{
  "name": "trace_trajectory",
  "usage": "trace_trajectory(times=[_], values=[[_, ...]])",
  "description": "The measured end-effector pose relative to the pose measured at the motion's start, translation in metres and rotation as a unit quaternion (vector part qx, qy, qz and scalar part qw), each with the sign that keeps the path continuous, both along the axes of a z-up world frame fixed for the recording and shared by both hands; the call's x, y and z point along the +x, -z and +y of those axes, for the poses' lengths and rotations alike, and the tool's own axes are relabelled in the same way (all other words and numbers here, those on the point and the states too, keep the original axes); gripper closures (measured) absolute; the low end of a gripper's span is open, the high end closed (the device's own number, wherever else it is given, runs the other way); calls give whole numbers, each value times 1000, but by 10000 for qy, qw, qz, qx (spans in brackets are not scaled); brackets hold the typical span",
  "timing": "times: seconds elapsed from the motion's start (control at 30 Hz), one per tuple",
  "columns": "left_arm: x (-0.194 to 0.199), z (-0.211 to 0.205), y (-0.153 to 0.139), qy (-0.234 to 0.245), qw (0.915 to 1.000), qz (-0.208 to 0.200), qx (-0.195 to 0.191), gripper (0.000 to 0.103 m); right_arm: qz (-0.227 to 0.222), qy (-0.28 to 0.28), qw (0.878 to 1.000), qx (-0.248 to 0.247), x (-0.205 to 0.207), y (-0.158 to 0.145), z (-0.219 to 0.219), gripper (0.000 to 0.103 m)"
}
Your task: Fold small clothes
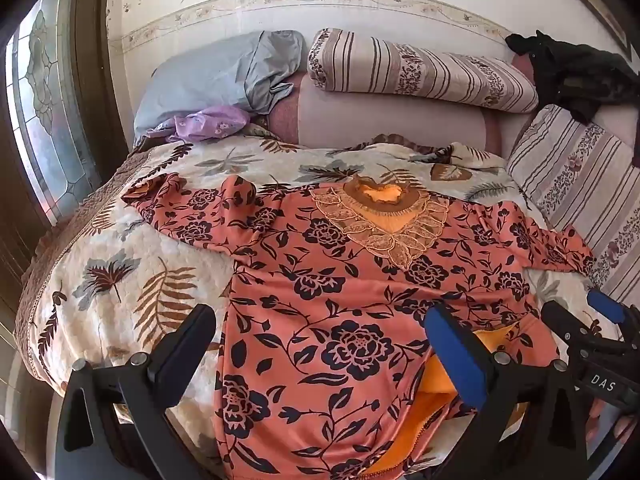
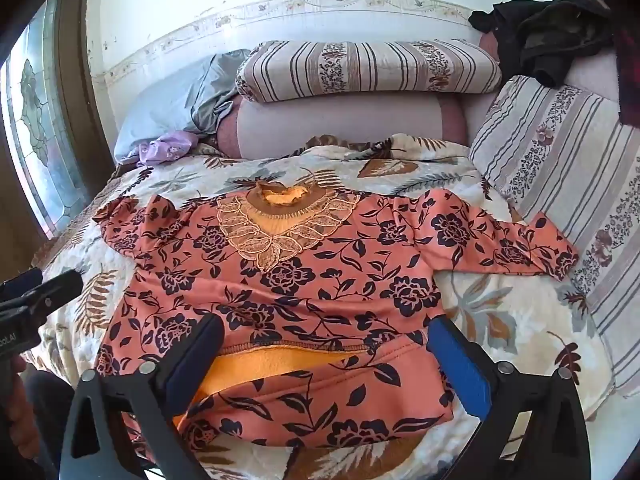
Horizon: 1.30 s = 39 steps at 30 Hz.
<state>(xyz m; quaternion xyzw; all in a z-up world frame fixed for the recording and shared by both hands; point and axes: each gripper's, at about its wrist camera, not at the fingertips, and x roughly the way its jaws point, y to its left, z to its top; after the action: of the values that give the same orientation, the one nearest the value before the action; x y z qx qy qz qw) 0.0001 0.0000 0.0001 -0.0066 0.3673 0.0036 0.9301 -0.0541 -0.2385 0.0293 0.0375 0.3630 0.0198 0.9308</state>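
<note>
Left black plastic two-finger gripper (image 1: 320, 344): matte black angular finger arms, triangular cut-outs near base, round silver screw heads at pivots. Right-side finger faced with bright blue pad (image 1: 456, 356); left-side finger (image 1: 188, 348) reads dark.

Right black plastic two-finger gripper (image 2: 326, 356): same build, black struts, silver screws, triangular slots. Blue pad (image 2: 460, 364) on right-side finger, dark navy pad (image 2: 196, 360) on left-side finger.

White lettering "DAS" (image 1: 603, 383) on black body of right gripper, seen from left wrist view.
</note>
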Motion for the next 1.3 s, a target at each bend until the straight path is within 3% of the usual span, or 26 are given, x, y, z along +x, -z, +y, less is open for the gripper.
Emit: trace_trajectory(times=[0.1, 0.2, 0.53, 0.97, 1.3], values=[[0, 1, -1, -53, 10000, -15, -45, 0, 284, -2, 9996, 65, 18, 5, -8, 0], [-4, 10, 6, -84, 9998, -32, -166, 0, 142, 22, 9999, -6, 14, 12, -3, 0], [2, 1, 19, -96, 9999, 72, 2, 0, -59, 51, 9999, -136, 13, 24, -1, 0], [5, -16, 32, -85, 9995, 215, 197, 0, -226, 227, 9995, 0, 11, 50, -14, 0], [7, -31, 35, -14, 9992, 283, 298, 0, -320, 395, 9985, 218, 8, 51, -29, 0]])
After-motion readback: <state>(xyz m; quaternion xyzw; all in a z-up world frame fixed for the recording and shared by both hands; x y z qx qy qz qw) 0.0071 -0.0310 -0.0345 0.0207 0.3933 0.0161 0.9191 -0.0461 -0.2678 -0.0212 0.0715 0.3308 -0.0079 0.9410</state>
